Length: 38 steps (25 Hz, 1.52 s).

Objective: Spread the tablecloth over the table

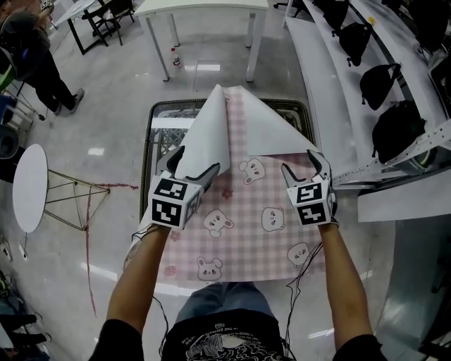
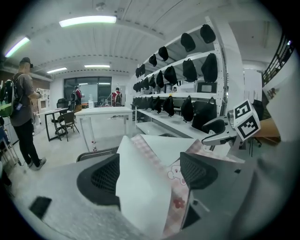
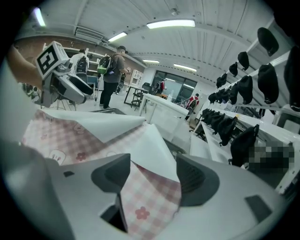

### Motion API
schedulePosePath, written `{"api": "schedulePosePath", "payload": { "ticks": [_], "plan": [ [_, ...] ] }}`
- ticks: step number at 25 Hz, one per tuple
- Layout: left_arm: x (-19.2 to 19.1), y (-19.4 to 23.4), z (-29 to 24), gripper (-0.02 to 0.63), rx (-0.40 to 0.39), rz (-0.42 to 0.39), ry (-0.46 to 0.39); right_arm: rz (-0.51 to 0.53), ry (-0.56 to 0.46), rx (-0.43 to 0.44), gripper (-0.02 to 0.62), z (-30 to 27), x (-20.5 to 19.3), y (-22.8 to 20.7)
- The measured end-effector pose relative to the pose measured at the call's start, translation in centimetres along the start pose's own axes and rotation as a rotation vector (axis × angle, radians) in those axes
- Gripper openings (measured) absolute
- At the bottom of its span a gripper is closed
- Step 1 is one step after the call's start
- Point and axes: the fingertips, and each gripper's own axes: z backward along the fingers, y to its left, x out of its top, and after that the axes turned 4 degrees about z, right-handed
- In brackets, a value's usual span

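A pink checked tablecloth [image 1: 239, 225] printed with bears covers the near part of the dark-framed table [image 1: 156, 116]. Its two far corners are folded back toward me, white undersides up: a left flap [image 1: 204, 134] and a right flap [image 1: 271, 130]. My left gripper [image 1: 196, 168] stands open with the left flap's edge rising between its jaws [image 2: 150, 176]. My right gripper [image 1: 304, 169] is open too, the pink corner of the cloth [image 3: 150, 197] lying loose between its jaws [image 3: 152, 180]. The far part of the table is uncovered.
A round white side table [image 1: 29, 187] on a wire frame stands to the left. Long white shelves with black bags [image 1: 380, 84] run along the right. A white table [image 1: 204, 10] stands beyond, and a person [image 1: 35, 63] is at the far left.
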Motion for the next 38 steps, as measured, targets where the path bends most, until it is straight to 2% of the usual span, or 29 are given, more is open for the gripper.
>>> {"api": "schedulePosePath", "payload": {
  "ticks": [9, 19, 26, 31, 35, 38],
  "plan": [
    [0.7, -4.9, -3.9, 0.406, -0.094, 0.01, -0.008, 0.115, 0.059, 0.026, 0.302, -1.8, -1.5, -1.3],
    [1.5, -8.0, -10.2, 0.345, -0.127, 0.014, 0.004, 0.274, 0.13, 0.069, 0.282, -6.8, -5.9, -3.9],
    [0.7, -8.3, -13.7, 0.313, -0.119, 0.014, 0.044, 0.409, 0.164, 0.113, 0.27, -10.5, -8.5, -4.3],
    [0.3, -8.1, -15.3, 0.28, -0.108, 0.004, 0.064, 0.507, 0.174, 0.112, 0.268, -12.3, -9.8, -4.5],
    [0.0, -8.0, -16.0, 0.245, -0.102, 0.01, 0.072, 0.528, 0.168, 0.09, 0.224, -13.2, -9.9, -4.8],
    [0.1, -7.8, -16.4, 0.221, -0.095, 0.014, 0.071, 0.505, 0.144, 0.072, 0.211, -13.4, -9.5, -5.2]
  ]
}}
